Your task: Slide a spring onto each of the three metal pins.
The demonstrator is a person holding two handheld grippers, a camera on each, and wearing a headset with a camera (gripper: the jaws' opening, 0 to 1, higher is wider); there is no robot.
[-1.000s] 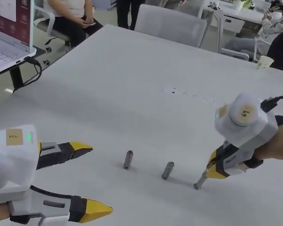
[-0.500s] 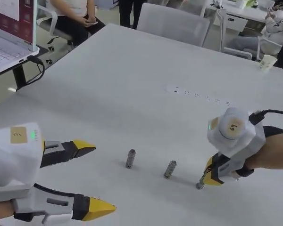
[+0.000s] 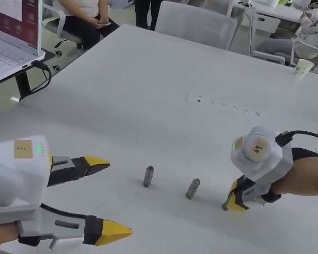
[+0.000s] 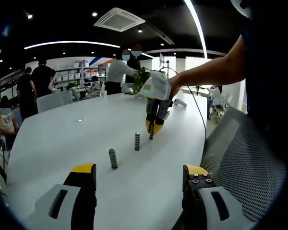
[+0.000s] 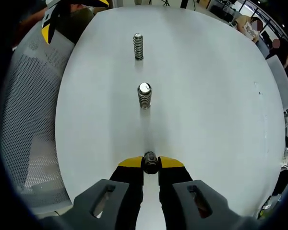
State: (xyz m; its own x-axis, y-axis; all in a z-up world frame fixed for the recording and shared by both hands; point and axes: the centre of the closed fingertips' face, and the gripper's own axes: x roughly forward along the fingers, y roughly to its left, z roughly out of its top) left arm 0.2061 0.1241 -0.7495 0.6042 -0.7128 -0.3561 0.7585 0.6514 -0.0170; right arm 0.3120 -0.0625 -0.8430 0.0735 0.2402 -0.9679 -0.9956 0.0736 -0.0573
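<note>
Head view, lower right: right tongs [image 3: 230, 204] clamp a spring [image 5: 150, 162] on the surface [image 3: 148, 90] while left tongs [image 3: 115, 198] gape at lower left, their labels [image 3: 22, 149] too small to read.

Holds the white, yellow-tipped left gripper [image 3: 114, 198] [image 4: 140, 169] low at the near left, jaws spread wide apart, and angles the matching right gripper [image 3: 233, 203] [image 5: 150, 167] tips-down beyond the right forearm [image 3: 310, 177], jaws pinched together around a small coiled metal spring [image 5: 150, 161].
</note>
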